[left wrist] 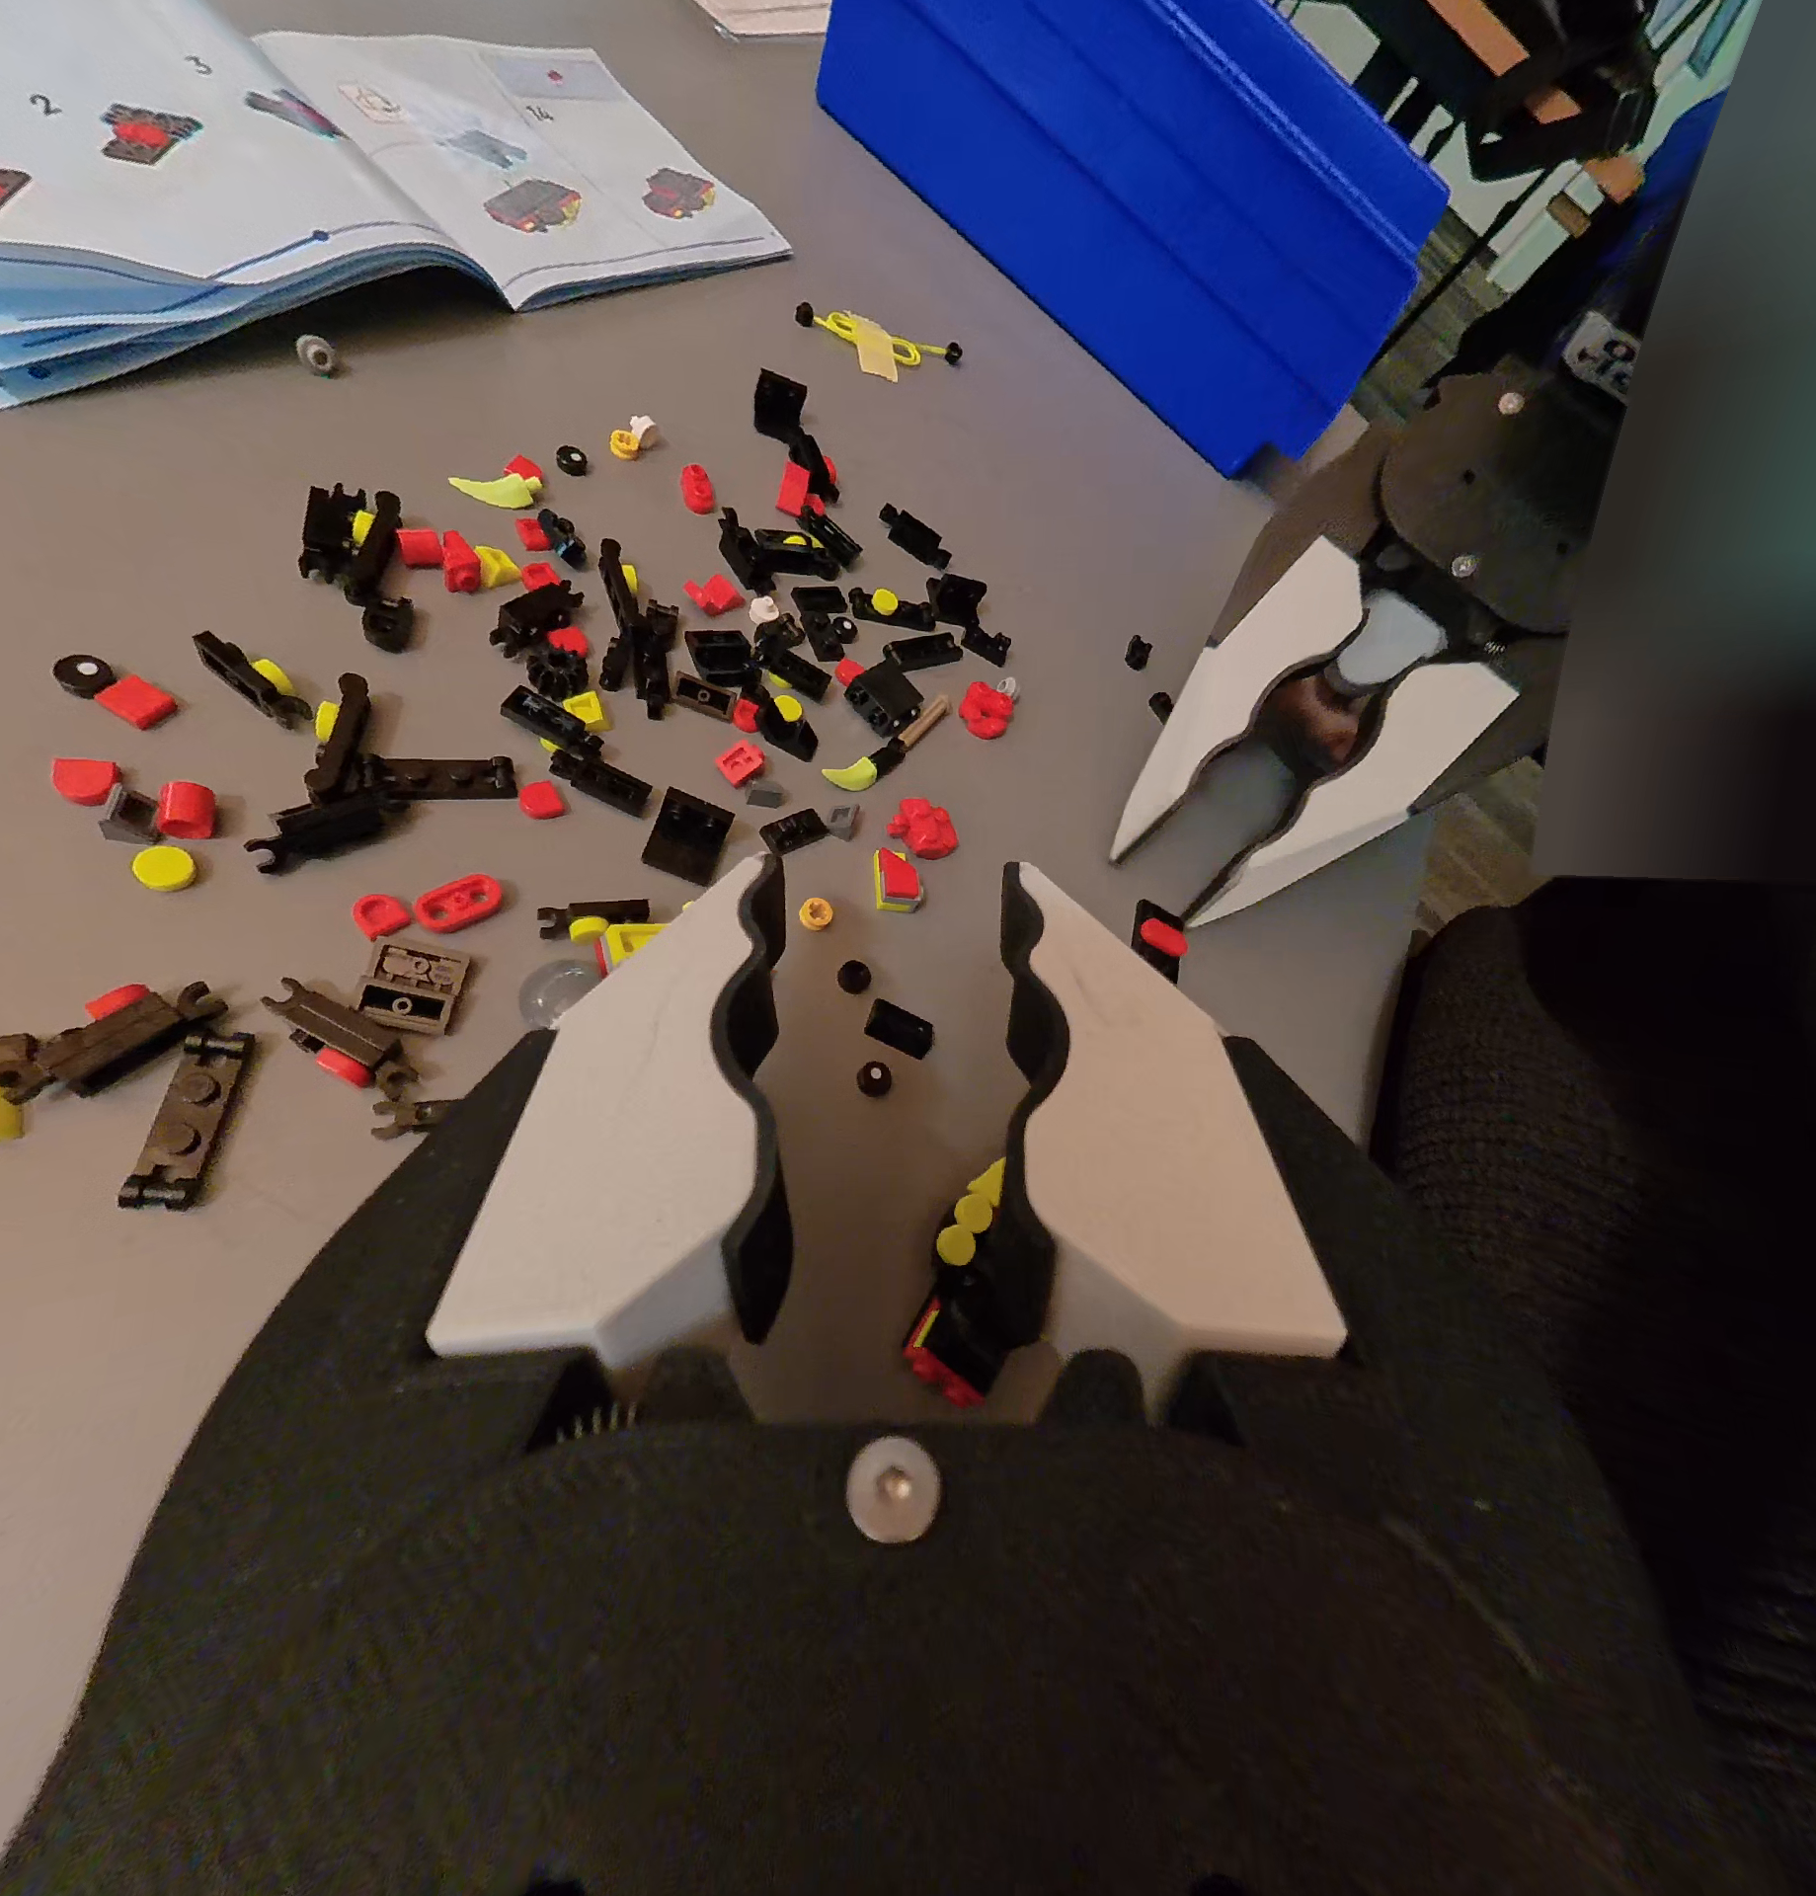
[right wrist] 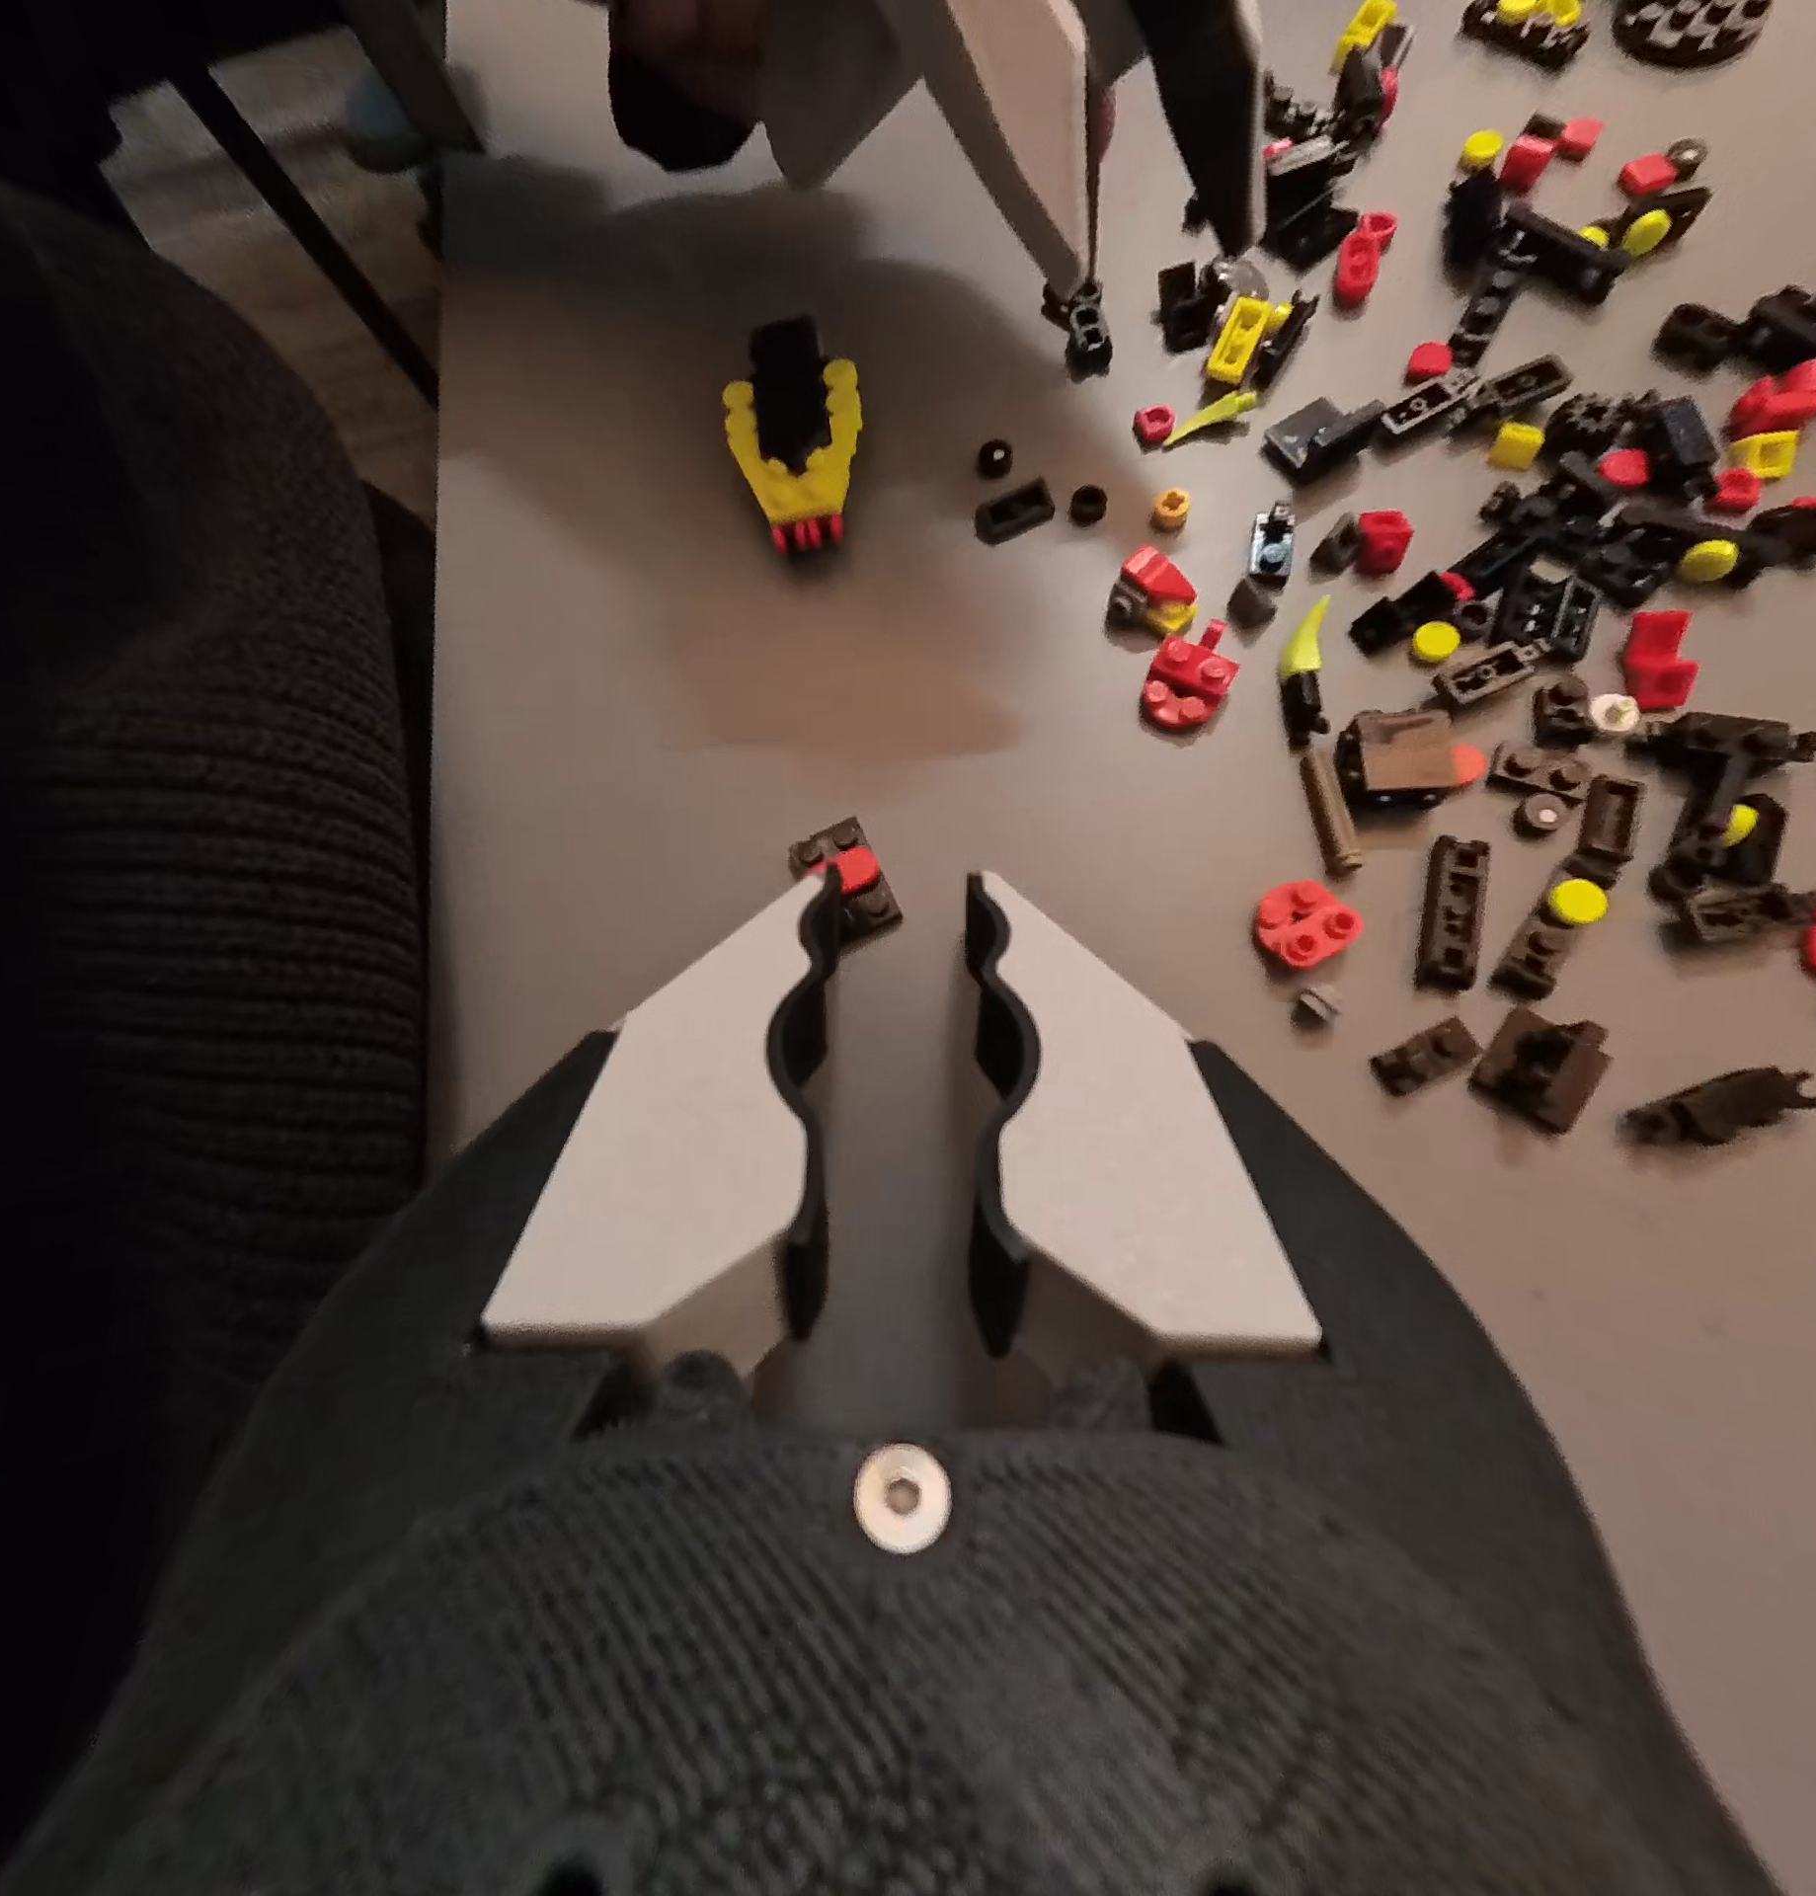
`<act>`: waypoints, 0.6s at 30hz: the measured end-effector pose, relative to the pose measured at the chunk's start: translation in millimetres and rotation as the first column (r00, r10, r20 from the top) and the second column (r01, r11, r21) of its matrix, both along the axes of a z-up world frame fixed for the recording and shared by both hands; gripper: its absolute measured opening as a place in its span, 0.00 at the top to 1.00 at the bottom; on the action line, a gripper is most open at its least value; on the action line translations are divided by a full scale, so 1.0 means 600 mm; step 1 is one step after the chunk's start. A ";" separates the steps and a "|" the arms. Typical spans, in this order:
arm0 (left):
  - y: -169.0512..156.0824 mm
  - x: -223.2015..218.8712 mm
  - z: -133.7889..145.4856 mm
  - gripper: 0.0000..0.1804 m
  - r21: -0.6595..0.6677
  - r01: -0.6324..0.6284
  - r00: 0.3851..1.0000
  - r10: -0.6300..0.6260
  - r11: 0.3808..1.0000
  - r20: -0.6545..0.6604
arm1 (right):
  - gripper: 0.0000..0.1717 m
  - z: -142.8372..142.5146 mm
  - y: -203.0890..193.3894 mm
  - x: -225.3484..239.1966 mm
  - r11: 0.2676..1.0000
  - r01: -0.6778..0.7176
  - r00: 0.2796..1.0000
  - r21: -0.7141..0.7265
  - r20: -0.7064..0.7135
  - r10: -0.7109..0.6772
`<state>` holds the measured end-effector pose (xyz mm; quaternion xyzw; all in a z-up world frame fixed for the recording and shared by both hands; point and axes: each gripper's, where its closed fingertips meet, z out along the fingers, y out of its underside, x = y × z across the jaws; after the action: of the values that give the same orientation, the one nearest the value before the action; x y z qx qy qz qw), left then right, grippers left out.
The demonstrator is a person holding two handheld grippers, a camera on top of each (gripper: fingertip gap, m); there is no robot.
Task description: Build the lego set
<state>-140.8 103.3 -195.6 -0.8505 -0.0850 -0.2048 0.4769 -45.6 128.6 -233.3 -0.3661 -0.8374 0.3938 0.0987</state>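
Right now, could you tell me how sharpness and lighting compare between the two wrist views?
Left wrist view: bricks crisp, blue bin clear, right edge dark, wide-angle bending. Right wrist view: dimmer and softer, the other hand-held gripper smeared, casting a broad shadow on the table.

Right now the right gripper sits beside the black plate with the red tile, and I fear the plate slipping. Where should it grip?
Probably across the black plate's two long edges, coming straight down. It lies flat on the table, too thin to catch from the side, and the right gripper is open and empty beside it.
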 end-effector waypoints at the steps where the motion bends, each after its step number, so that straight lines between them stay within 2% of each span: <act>1: 0.000 0.001 0.000 0.78 0.000 0.001 1.000 -0.001 1.000 0.000 | 0.87 -0.002 0.000 0.000 1.000 -0.003 1.000 0.013 -0.003 0.003; 9: -0.002 0.004 0.002 0.78 0.001 0.010 1.000 -0.010 1.000 -0.008 | 0.87 -0.006 -0.002 0.000 1.000 -0.013 1.000 0.027 -0.011 0.013; 18: -0.012 0.012 0.010 0.78 0.009 0.012 0.999 -0.011 1.000 -0.047 | 0.91 -0.005 0.011 -0.008 0.994 0.023 0.999 0.105 -0.051 -0.017</act>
<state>-133.7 96.1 -189.9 -0.8533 -0.0679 -0.1880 0.4816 -50.6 135.3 -236.5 -0.3588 -0.8505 0.3571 0.1426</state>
